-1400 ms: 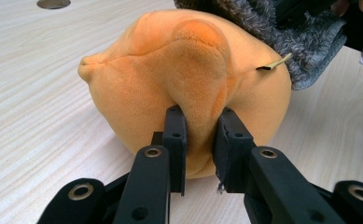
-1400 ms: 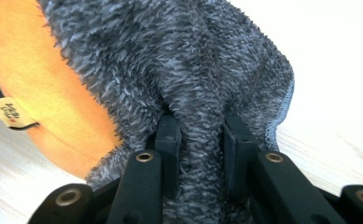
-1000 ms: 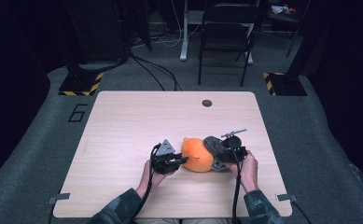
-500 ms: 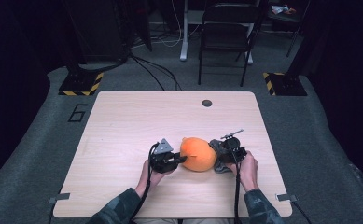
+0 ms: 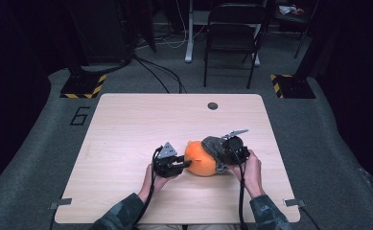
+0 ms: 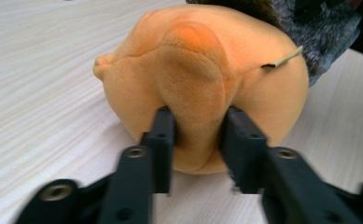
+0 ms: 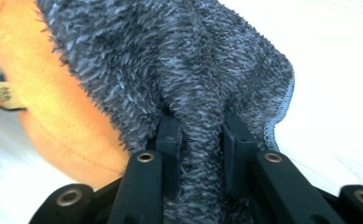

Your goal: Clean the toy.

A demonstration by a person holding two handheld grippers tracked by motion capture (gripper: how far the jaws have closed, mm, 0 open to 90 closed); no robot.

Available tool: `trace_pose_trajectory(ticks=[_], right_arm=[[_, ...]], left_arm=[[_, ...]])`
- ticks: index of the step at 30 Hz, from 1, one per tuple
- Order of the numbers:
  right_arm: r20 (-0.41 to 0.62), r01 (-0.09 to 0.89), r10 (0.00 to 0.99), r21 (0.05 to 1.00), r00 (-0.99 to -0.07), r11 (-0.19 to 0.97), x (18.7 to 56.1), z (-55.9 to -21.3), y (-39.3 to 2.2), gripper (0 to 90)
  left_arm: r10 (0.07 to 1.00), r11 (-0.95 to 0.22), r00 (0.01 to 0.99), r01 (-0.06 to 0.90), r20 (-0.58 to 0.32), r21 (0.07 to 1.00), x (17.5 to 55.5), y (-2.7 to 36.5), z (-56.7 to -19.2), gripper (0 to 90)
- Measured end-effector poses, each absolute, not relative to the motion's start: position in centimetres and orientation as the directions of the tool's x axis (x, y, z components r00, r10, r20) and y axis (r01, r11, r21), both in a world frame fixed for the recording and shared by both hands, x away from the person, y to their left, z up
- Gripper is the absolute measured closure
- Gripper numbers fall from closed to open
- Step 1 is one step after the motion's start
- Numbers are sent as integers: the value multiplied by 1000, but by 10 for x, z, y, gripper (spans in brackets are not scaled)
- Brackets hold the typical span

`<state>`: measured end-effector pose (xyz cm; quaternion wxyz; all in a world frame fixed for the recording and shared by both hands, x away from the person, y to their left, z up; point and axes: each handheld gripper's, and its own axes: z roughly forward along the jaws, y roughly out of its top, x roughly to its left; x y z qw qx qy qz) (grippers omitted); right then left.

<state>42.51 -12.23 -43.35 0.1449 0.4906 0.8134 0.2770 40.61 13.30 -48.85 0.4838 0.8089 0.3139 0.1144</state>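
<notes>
Since earlier frame, grey cloth (image 5: 214, 145) lifted higher over orange plush toy (image 5: 201, 159); left gripper (image 6: 197, 135) jaws just opening, plush fold between pads, barely pinched. Right gripper (image 7: 198, 140) clamped narrow on cloth. Step: peeling cover off. Next: re-grip plush firmly, pull cloth away.

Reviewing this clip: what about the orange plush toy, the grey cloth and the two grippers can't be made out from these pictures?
- Orange plush toy: what it depicts; too small in the high view, cropped in both gripper views.
- Grey cloth: how far it covers the toy; upper edge cuts it off.
- Left gripper: whether its pads press the plush fold between them; blurred.
- Right gripper: fingertips buried in cloth pile.
</notes>
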Motion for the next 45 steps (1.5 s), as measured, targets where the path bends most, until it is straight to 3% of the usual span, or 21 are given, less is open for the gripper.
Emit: trace_pose_trajectory(ticks=[5,10,17,21,31,38,45], right_arm=[[47,726,886,593,-461,347,430,-432,-124,719],[45,728,886,589,-462,350,434,-431,-122,720],[45,718,879,598,-474,357,434,-428,-119,721],[28,701,878,615,-478,362,430,-416,-117,720],[49,647,835,657,-549,387,410,-386,-86,719],[74,648,822,657,-565,386,413,-401,-71,720],[-16,628,826,641,-564,442,413,-407,-69,720]], left_arm=[[609,-419,793,299,22,857,396,126,-481,430],[600,-478,794,260,95,839,390,114,-488,360],[628,-438,775,273,74,856,391,117,-493,629],[630,-415,775,281,50,866,392,120,-492,709],[606,-356,794,319,-43,878,389,120,-481,743],[605,-356,794,334,-57,873,391,120,-483,742],[603,-360,795,345,-66,867,393,121,-485,737]])
